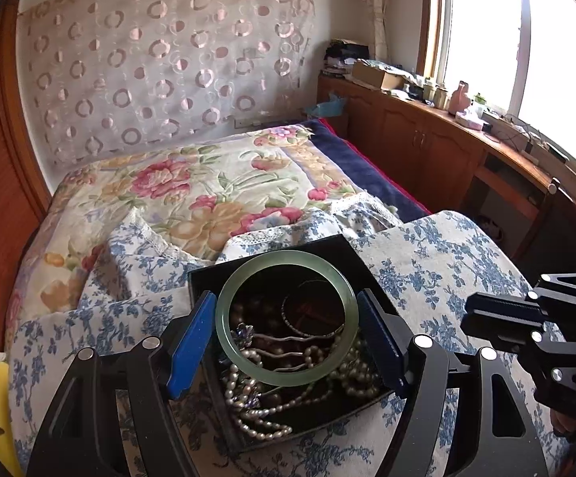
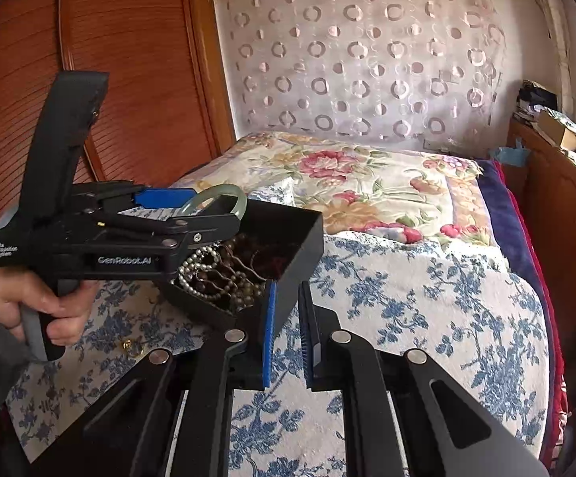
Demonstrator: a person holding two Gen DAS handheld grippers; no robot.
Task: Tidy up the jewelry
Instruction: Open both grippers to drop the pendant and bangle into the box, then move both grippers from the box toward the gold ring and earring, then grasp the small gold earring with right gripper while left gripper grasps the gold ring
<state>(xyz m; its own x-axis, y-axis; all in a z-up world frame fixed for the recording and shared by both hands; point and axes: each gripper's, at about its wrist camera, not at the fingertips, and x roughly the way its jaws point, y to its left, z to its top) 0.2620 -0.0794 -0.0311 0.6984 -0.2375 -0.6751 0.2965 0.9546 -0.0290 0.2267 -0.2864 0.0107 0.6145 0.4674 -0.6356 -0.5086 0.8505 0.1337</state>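
On the blue-flowered bedspread (image 1: 427,262), the left gripper (image 1: 286,334) clamped a jade bangle (image 1: 284,318) over the black jewelry box (image 2: 288,234) — pearl strands (image 1: 256,401) half-hidden; the right gripper (image 2: 286,334) sat narrowed, empty.

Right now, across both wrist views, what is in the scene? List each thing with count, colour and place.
jade bangle: one, pale green, between the left gripper's fingers, above the box
jewelry box: one, black, open, on the blue floral cloth
pearl strands: several, cream, heaped in the box
blue floral cloth: one, white and blue, over the bed
gold item: one, small, on the cloth near the hand
left gripper: black, blue pads, around the bangle
right gripper: black, nearly shut, empty, beside the box
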